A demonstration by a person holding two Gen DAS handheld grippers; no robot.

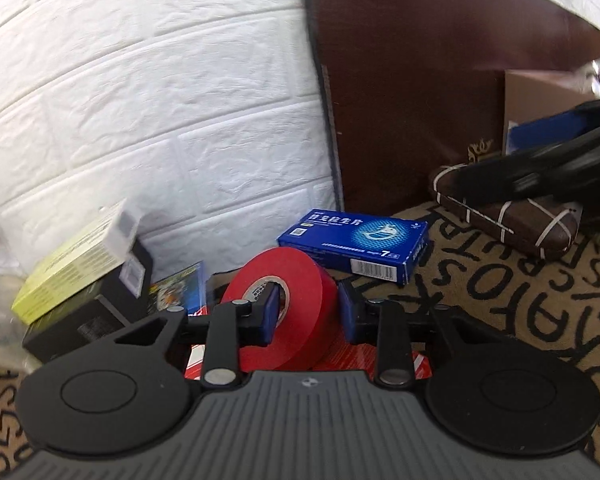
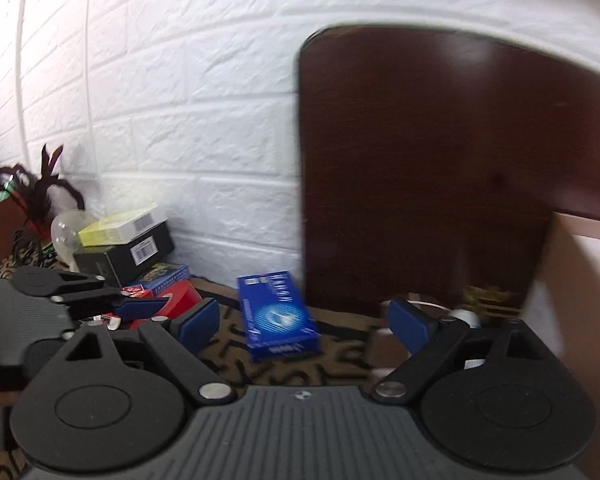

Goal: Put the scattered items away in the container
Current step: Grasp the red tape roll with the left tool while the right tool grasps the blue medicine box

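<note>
My left gripper (image 1: 309, 309) is shut on a red tape roll (image 1: 288, 304), one blue pad in its core and one on its outer face, just above the patterned cloth. A blue medicine box (image 1: 354, 245) lies beyond it near the wall. My right gripper (image 2: 303, 322) is open and empty, with the blue box (image 2: 278, 316) lying between and beyond its fingers. The left gripper (image 2: 140, 307) with the red roll (image 2: 180, 300) shows at the left of the right wrist view. A cardboard box (image 1: 548, 100) stands at the far right.
A black box (image 1: 88, 308) with a yellow box (image 1: 80, 260) on top stands at the left by the white brick wall. A brown glasses case (image 1: 508, 216) lies at the right under the other gripper. A dark brown panel (image 2: 420, 168) leans against the wall.
</note>
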